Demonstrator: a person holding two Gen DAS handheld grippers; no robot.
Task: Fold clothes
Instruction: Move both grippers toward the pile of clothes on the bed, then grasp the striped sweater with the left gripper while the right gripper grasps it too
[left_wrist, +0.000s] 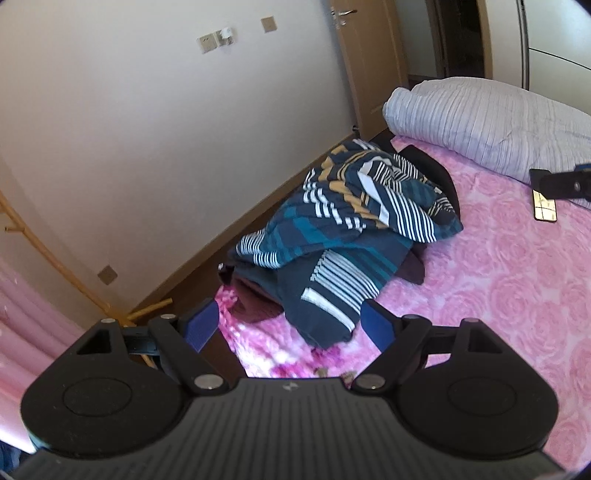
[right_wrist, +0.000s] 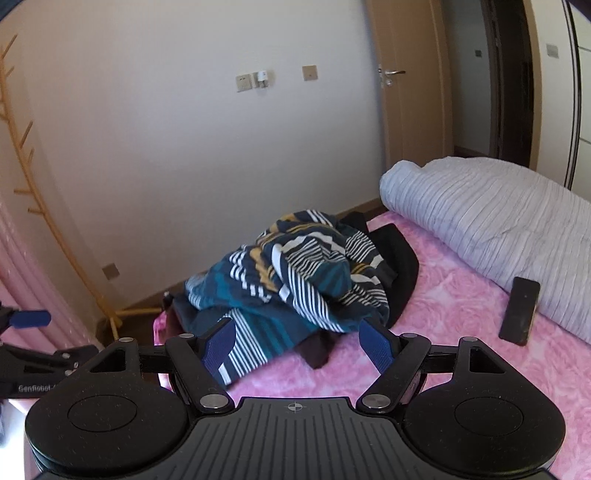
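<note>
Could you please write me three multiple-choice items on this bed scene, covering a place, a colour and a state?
1. Where does the phone lie?
A. against the rolled quilt
B. on the floor
C. on the clothes pile

2. What colour is the bedspread?
A. green
B. pink
C. grey

3. How does the right gripper stand?
A. shut on a shirt
B. shut on nothing
C. open, holding nothing

Answers: 1 A, its top edge leans on the quilt; 2 B, a pink rose pattern; 3 C, blue fingers spread apart, nothing between them.
</note>
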